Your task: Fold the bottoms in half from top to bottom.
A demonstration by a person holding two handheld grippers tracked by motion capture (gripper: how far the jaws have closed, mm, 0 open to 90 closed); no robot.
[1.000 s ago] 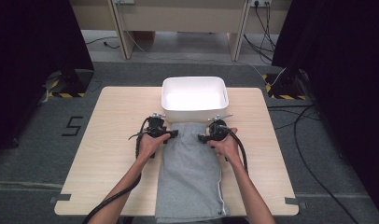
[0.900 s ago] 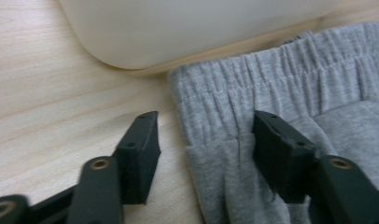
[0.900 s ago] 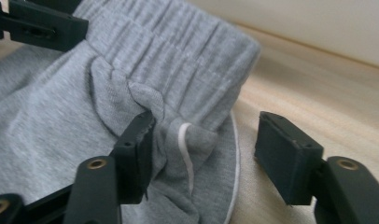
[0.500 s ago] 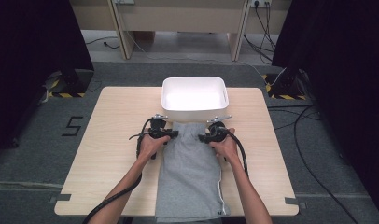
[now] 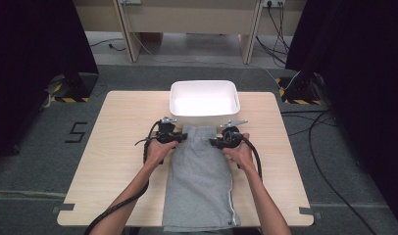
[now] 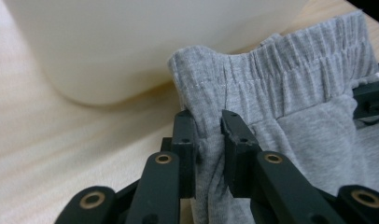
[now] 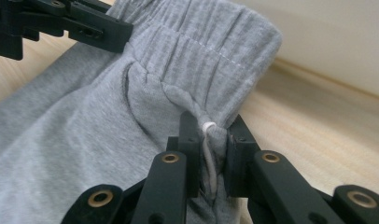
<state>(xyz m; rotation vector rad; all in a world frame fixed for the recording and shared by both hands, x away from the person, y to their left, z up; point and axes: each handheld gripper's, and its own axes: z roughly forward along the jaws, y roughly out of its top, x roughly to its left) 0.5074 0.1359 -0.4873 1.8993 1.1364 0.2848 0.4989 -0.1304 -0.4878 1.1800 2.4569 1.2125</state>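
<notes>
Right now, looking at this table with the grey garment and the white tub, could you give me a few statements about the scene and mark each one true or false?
1. The grey trousers lie flat on the wooden table, waistband toward the white tub. True.
2. The left hand-held gripper pinches cloth just below the waistband. True; its jaws have just been closing and the fabric is bunched between them.
3. The right hand-held gripper hangs open above the table. False; it has just closed on the trousers' other waist corner, with a white cord between its jaws.
4. The trousers are folded inside the tub. False; they lie on the table beside it, and the tub's inside looks bare.
5. The trousers hang over the table's near edge. True.
</notes>
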